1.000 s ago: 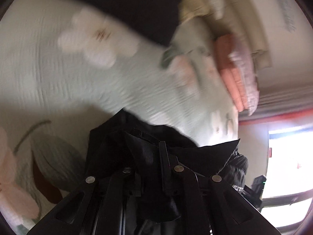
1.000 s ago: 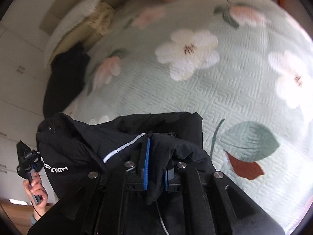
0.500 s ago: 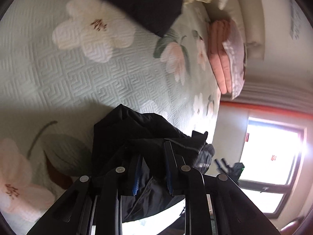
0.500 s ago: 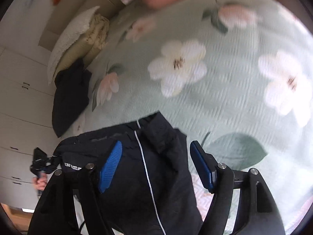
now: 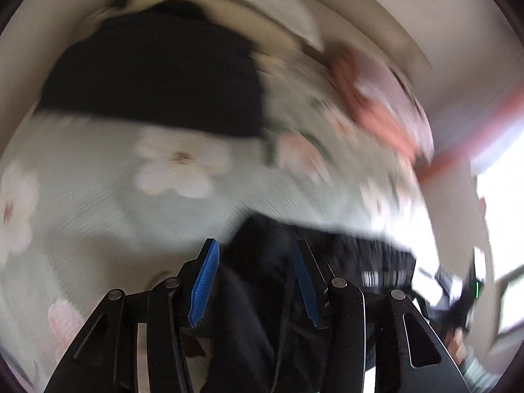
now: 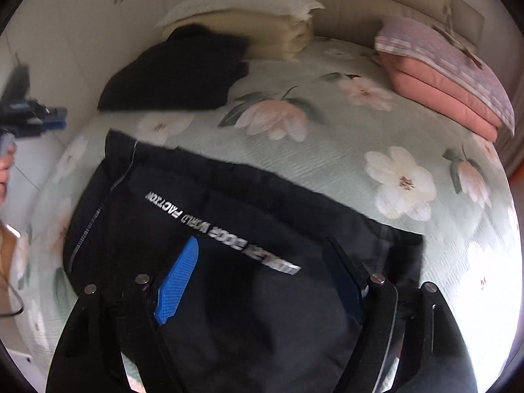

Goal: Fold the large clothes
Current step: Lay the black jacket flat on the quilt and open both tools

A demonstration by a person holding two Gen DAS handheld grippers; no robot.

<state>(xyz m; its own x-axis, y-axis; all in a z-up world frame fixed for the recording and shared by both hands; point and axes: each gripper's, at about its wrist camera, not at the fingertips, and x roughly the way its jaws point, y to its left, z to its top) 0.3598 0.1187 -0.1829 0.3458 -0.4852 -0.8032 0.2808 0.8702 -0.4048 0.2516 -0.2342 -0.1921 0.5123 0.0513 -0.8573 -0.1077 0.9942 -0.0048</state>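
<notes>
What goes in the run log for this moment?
left gripper: jaws opening, cloth between | right gripper: jaws open | black jacket: lying on floral bedspread

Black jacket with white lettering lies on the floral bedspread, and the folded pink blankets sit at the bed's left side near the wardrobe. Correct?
Not quite: the pink blankets sit at the right side in the right wrist view. The black jacket does lie on the floral bedspread.

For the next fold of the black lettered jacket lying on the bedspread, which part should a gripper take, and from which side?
Judging from the right wrist view, take the black jacket at its far hem edge, near a corner, coming from above. It lies flat on the floral bedspread, so only that straight, exposed edge offers fabric to pinch; the middle is smooth and broad. The right gripper stands open above it.
</notes>
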